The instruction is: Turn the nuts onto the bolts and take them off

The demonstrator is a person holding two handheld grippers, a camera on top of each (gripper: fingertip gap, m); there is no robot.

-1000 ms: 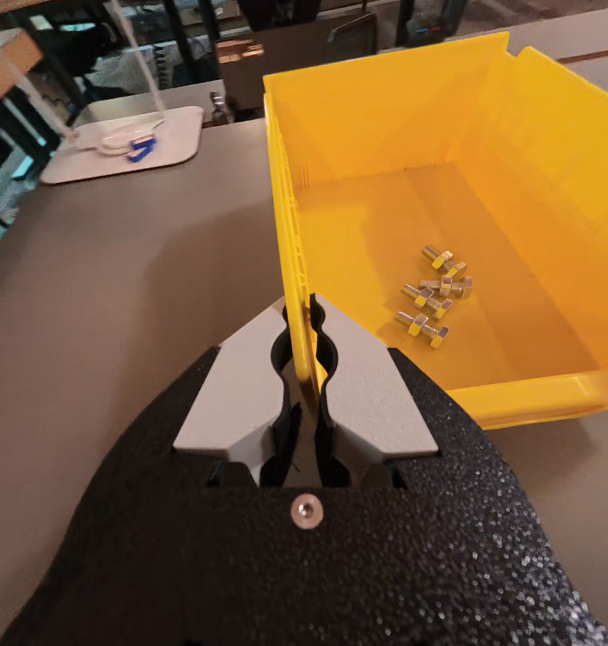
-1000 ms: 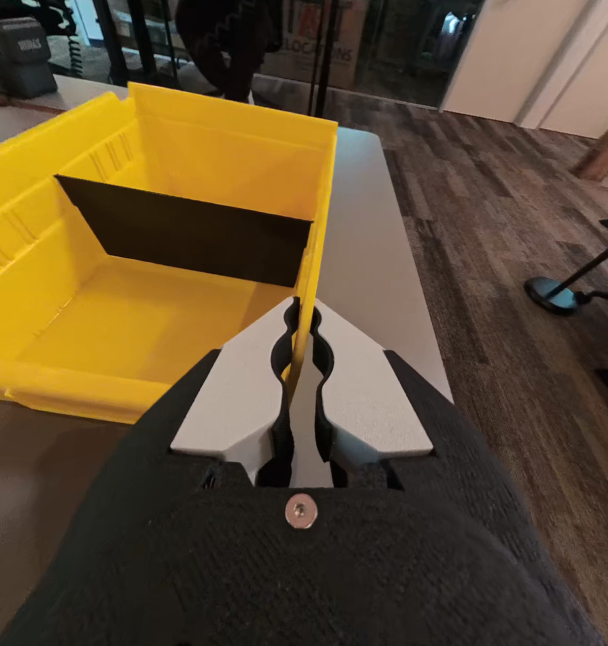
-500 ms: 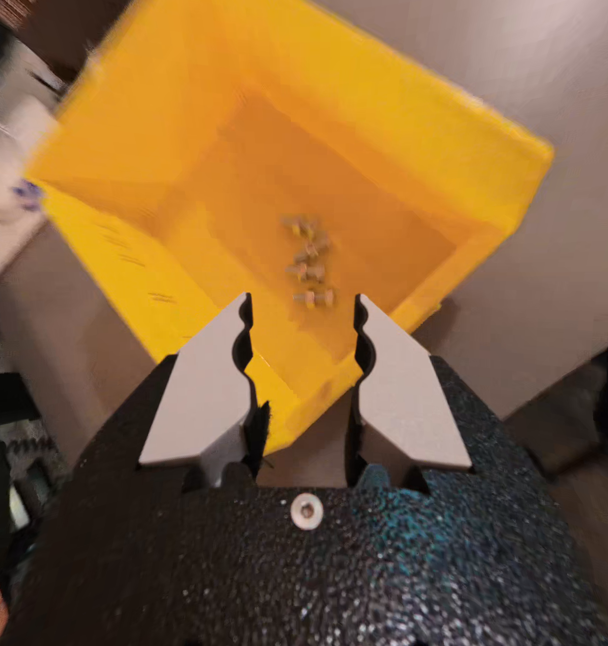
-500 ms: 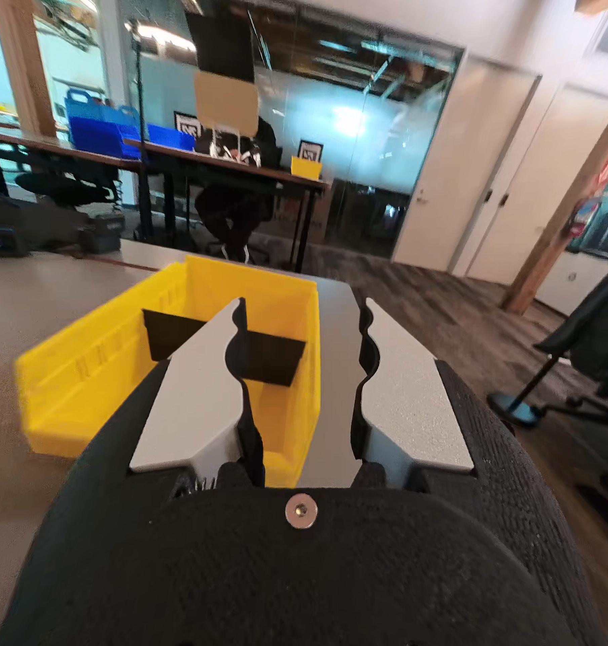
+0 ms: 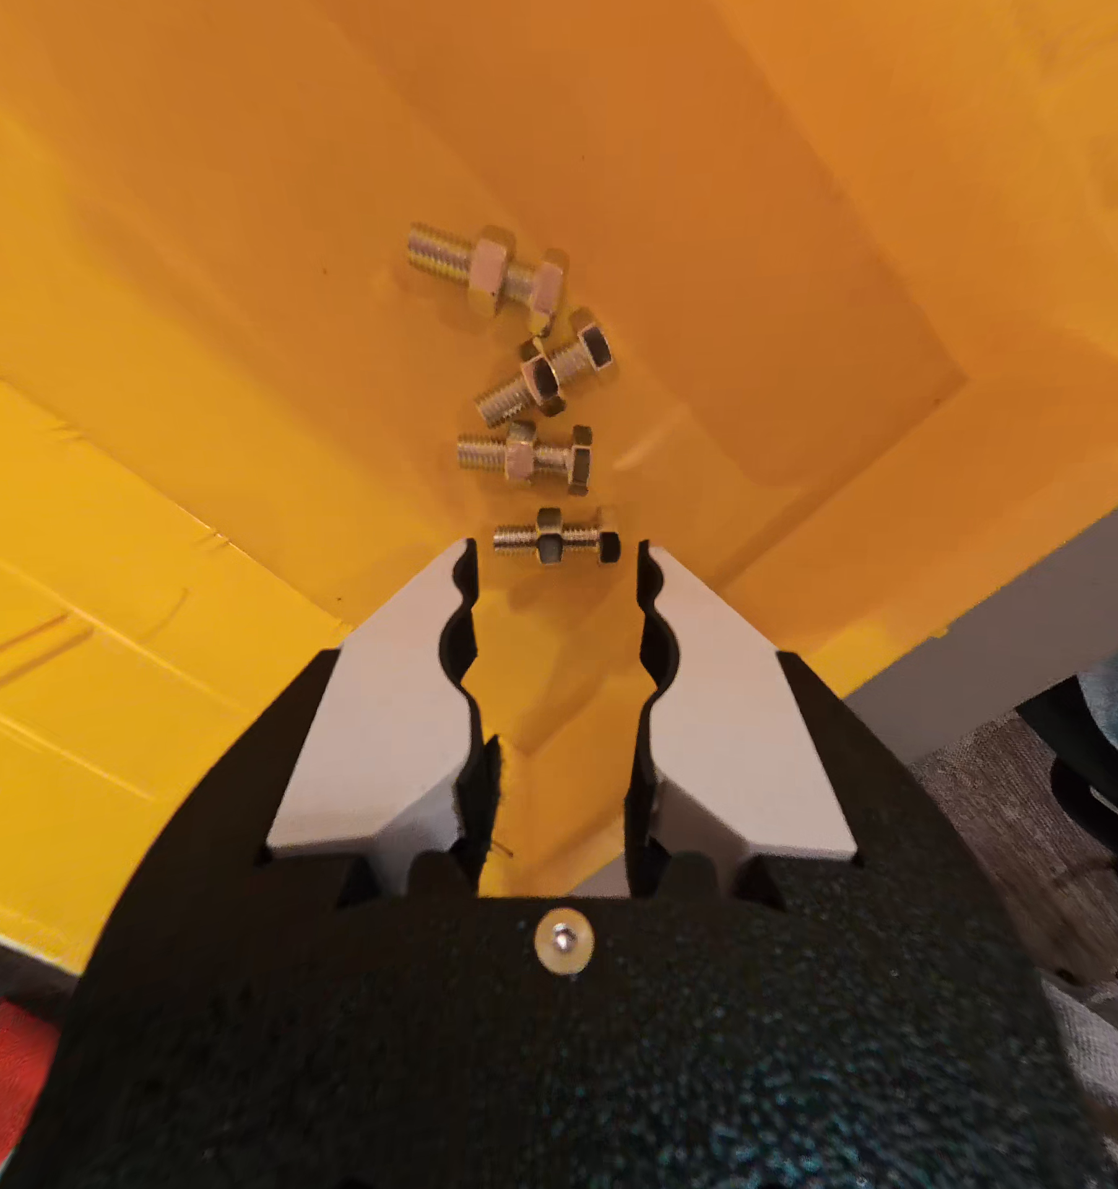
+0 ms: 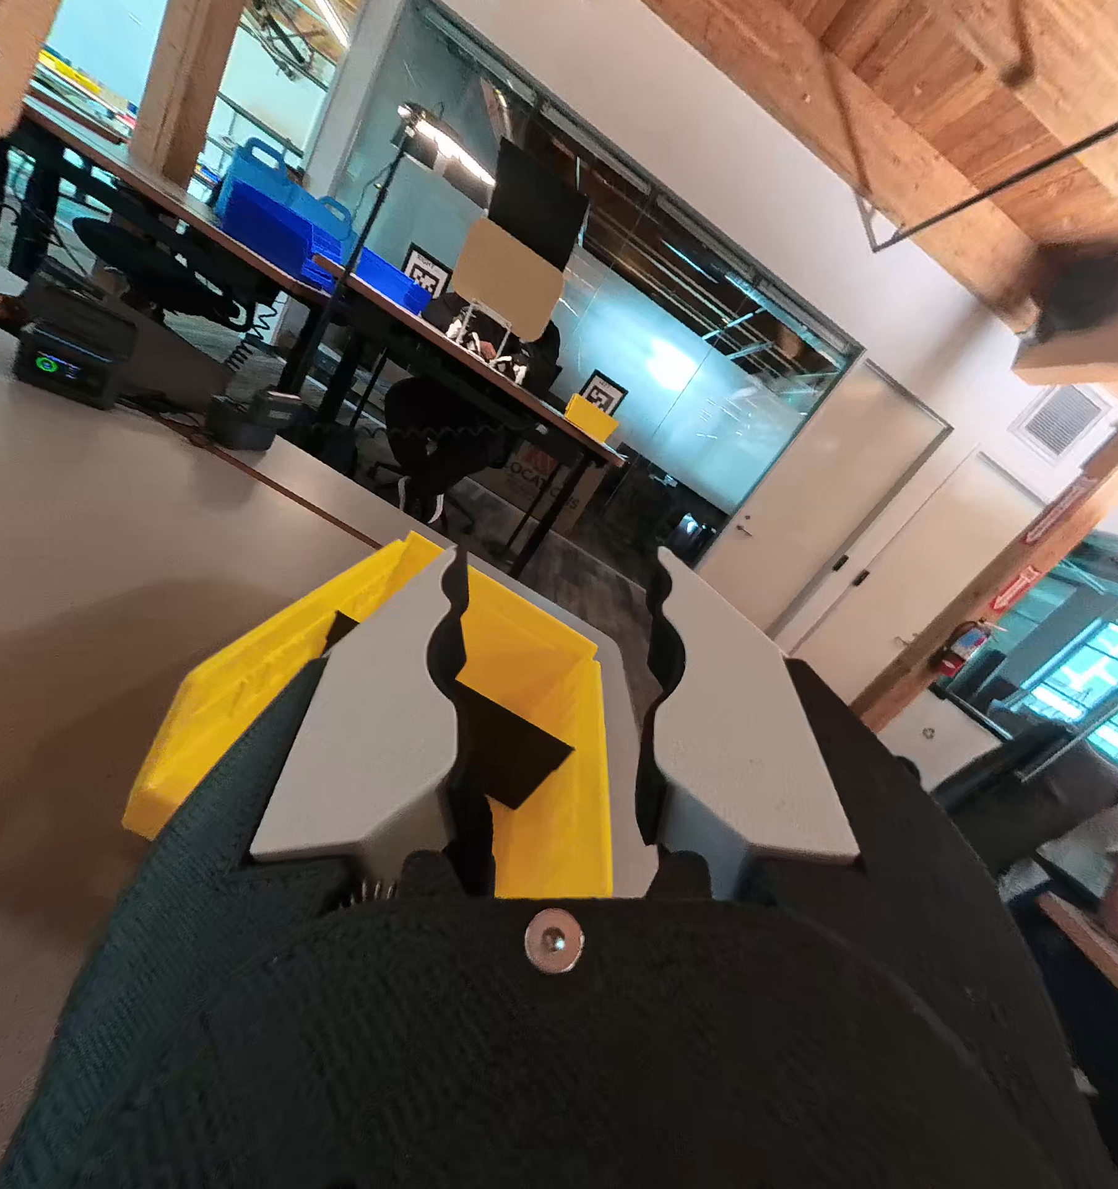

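Note:
Several silver bolts with nuts threaded on them lie in a column on the floor of a yellow bin [image 5: 157, 322]. The nearest bolt [image 5: 556, 537] lies crosswise just beyond my left gripper [image 5: 556, 553], which is open and empty, pointing down into the bin. The others lie farther in: one [image 5: 524, 457], one [image 5: 547, 376] and the farthest [image 5: 489, 270]. My right gripper [image 6: 556, 560] is open and empty, raised above a second yellow bin [image 6: 222, 695] that has a black divider [image 6: 511, 753].
The bins stand on a grey table [image 6: 93, 515]. A black device [image 6: 67, 367] sits at its far left. Beyond are desks with blue bins [image 6: 299, 225], a seated person [image 6: 466, 418] and a glass wall. Floor shows at the right in the left wrist view [image 5: 1026, 804]. The tips of one gripper are about 65 cm away from the tips of the other.
Both grippers let go of the bin walls and opened. The left one swung over and down into its bin toward the bolts. The right one lifted and tilted upward.

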